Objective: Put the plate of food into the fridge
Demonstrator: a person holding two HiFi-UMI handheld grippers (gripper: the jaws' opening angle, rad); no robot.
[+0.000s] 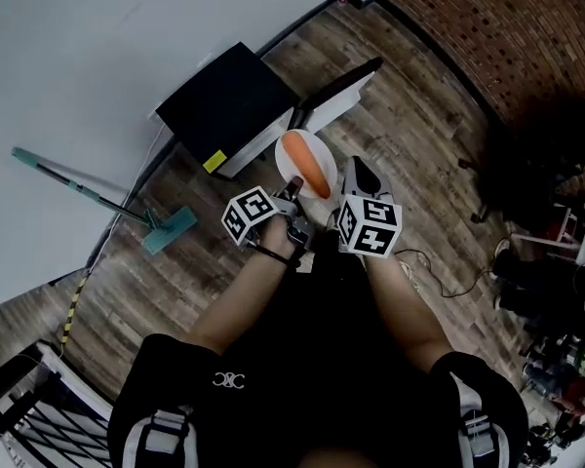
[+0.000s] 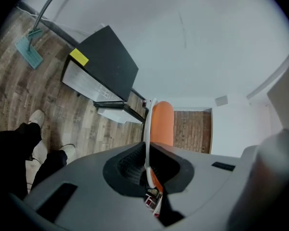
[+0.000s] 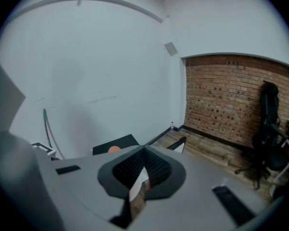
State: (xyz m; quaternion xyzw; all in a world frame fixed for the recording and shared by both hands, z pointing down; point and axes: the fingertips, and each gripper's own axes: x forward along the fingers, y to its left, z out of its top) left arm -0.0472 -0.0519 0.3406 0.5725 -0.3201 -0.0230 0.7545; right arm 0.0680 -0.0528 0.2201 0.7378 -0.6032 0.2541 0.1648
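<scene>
The left tongs [image 1: 294, 185] are clenched on the near rim of a round white plate [image 1: 281, 156]. In the left gripper view the left tongs [image 2: 148, 170] pinch that thin plate edge [image 2: 147, 129], which rises straight up from between the jaws. A long orange piece of food [image 1: 309, 164] lies across the plate just beyond the left tongs. It shows as an orange column [image 2: 162, 124] right of the rim.

The right tongs [image 1: 363, 175] sit just right of the plate, at about the same height as the left pair. In the right gripper view the jaws of the right tongs [image 3: 140, 172] are drawn together to a narrow slit and grasp nothing.

Beyond both tongs, on the brown wooden plank floor [image 1: 409, 125], stands a low black box-shaped fridge [image 1: 229, 105] with a small yellow sticker [image 1: 214, 161] on its near corner. Its black-edged door [image 1: 341, 86] hangs open ahead of the right tongs. The plate is held in the air in front of the opening, not inside.

Left of the left tongs a teal-headed mop [image 1: 169, 230] lies on the floor. Far to the right runs a red brick wall [image 1: 487, 27].
</scene>
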